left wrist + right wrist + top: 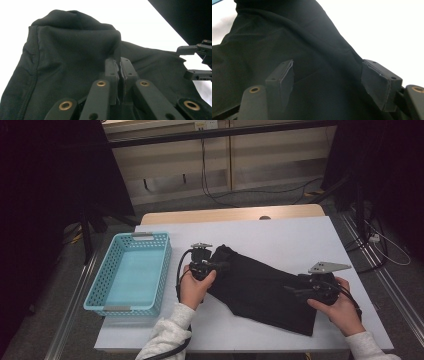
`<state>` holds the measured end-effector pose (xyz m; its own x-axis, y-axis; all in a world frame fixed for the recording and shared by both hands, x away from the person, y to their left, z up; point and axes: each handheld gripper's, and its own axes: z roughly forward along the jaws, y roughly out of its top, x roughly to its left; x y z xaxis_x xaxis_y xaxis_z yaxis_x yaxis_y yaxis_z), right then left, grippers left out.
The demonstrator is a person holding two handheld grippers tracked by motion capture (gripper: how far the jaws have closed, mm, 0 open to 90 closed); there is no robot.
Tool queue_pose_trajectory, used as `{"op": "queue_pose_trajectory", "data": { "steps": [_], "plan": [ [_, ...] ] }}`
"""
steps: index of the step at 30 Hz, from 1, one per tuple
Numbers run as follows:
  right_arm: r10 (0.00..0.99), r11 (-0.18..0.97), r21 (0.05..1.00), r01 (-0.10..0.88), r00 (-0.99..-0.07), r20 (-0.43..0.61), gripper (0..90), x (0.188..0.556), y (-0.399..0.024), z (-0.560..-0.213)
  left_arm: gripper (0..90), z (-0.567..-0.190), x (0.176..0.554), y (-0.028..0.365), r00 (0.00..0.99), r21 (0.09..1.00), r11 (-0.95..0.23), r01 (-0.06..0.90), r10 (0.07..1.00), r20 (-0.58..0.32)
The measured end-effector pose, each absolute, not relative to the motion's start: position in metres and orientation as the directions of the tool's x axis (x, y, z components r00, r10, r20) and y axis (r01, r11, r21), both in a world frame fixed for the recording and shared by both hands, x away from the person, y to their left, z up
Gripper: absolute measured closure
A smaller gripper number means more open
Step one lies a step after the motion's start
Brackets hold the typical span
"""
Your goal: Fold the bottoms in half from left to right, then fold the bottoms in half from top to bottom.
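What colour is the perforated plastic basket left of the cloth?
Light turquoise blue basket; the high view shows it best.

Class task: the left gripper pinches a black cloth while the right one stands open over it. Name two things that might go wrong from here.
1. The left gripper pinches just a small fold of the black cloth; a pull may slip it free.
2. The right gripper stands open over the cloth, so one end is unheld and may drag across the white table, bunching instead of reaching the blue basket.
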<state>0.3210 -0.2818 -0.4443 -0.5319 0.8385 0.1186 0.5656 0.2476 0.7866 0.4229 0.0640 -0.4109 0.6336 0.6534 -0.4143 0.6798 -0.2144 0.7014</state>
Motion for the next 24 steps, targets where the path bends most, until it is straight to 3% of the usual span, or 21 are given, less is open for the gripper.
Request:
{"op": "queue_pose_trajectory", "data": {
  "steps": [24],
  "plan": [
    [0.835, 0.248, 0.788, 0.563, -0.537, 0.120, 26.4, 0.322, -0.277, -0.443, 86.4, -0.414, 0.412, 0.042, 0.676, 0.702, -0.270, 0.659, 0.623, -0.395]
  ]
}}
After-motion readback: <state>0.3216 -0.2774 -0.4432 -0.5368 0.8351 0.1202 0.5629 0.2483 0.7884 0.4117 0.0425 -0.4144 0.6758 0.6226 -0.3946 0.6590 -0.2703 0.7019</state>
